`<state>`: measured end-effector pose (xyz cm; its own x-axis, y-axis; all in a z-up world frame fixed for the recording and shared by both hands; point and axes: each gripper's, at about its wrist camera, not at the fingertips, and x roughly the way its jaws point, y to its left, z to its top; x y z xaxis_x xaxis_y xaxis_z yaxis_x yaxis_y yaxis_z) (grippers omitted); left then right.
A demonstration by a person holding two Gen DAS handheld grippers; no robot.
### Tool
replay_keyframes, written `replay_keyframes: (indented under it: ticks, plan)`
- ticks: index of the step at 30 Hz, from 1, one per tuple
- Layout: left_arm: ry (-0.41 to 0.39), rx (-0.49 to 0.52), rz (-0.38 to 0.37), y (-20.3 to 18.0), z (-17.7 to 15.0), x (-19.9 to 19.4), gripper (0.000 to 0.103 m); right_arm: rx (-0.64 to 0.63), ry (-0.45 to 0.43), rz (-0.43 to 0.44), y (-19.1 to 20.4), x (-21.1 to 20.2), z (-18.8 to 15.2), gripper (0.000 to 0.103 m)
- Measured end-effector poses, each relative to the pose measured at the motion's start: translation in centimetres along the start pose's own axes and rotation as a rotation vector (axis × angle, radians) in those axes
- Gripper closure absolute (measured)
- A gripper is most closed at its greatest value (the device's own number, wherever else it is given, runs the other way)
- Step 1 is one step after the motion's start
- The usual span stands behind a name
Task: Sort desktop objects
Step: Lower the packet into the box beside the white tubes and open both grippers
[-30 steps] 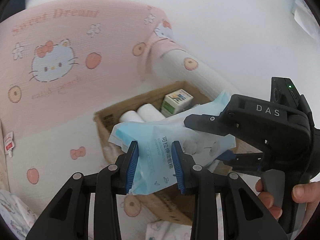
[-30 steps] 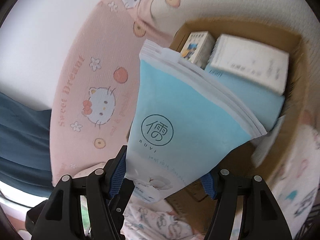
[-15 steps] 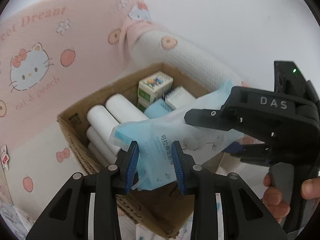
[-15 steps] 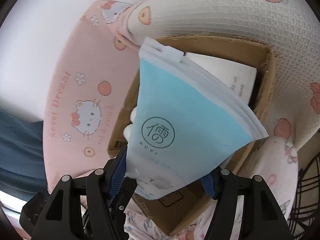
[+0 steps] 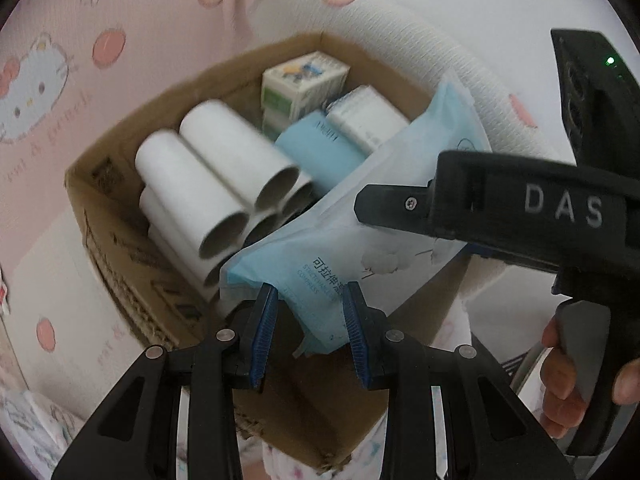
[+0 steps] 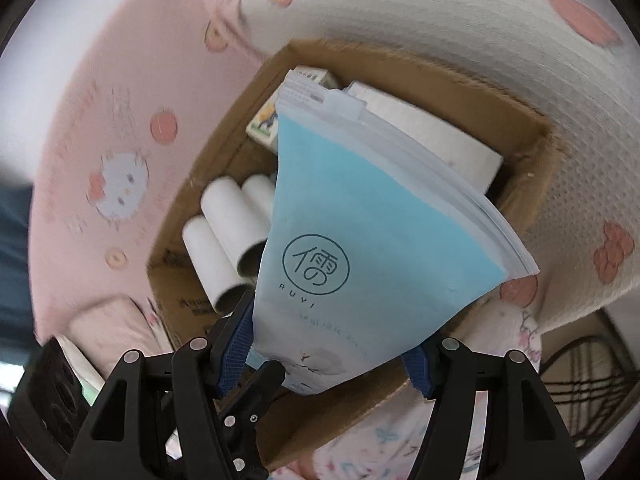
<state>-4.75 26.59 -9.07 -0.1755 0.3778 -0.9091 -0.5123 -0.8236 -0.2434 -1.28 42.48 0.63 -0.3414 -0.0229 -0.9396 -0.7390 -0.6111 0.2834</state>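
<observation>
A light blue zip pouch [image 6: 360, 240] with a round logo is held over the open cardboard box [image 5: 116, 216]. My right gripper [image 6: 334, 354] is shut on the pouch's lower end. My left gripper [image 5: 308, 328] has its blue pads on either side of the pouch's [image 5: 320, 264] other corner, with a gap showing on the left pad. The box [image 6: 532, 148] holds several white cardboard tubes [image 5: 200, 184], a small printed carton [image 5: 300, 80], a blue pack [image 5: 320, 148] and a white box [image 5: 368, 116].
The box sits on pink Hello Kitty bedding [image 5: 40, 76], with a rolled cream blanket [image 6: 480, 40] behind it. Patterned fabric [image 6: 500, 360] lies in front. A dark wire rack [image 6: 592, 360] is at the right.
Both grippers have carried the pouch closer over the box, so the box contents now fill the view. The left gripper's hold on the pouch looks looser than before.
</observation>
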Motion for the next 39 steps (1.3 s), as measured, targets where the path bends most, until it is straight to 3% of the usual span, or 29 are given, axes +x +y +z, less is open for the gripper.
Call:
replay_keyframes:
  ticks: [5,9,16,22,28,36,39]
  plan:
    - [0.057,-0.064,0.011,1.8,-0.5,0.4,0.067,-0.072,0.077,-0.021,1.7,2.0,-0.2,0.039]
    - [0.092,-0.095,-0.024,2.7,-0.4,0.1,0.067,-0.108,0.096,-0.073,2.9,3.0,-0.3,0.039]
    - [0.068,-0.094,-0.009,3.4,-0.1,-0.1,0.067,-0.167,0.133,-0.175,4.6,4.7,-0.7,0.039]
    - [0.039,-0.067,-0.050,3.8,0.6,-0.7,0.066,-0.125,0.161,-0.115,4.2,4.2,-0.6,0.039]
    - [-0.026,-0.015,-0.106,2.7,1.5,-1.5,0.055,-0.157,0.105,-0.126,3.9,1.3,0.0,0.039]
    - [0.029,0.025,-0.120,0.3,2.2,0.7,0.055,-0.226,0.084,-0.143,2.4,-1.2,1.3,0.039]
    - [0.048,-0.041,-0.161,0.5,2.7,1.3,0.055,-0.321,0.071,-0.205,2.3,-1.2,1.3,0.039]
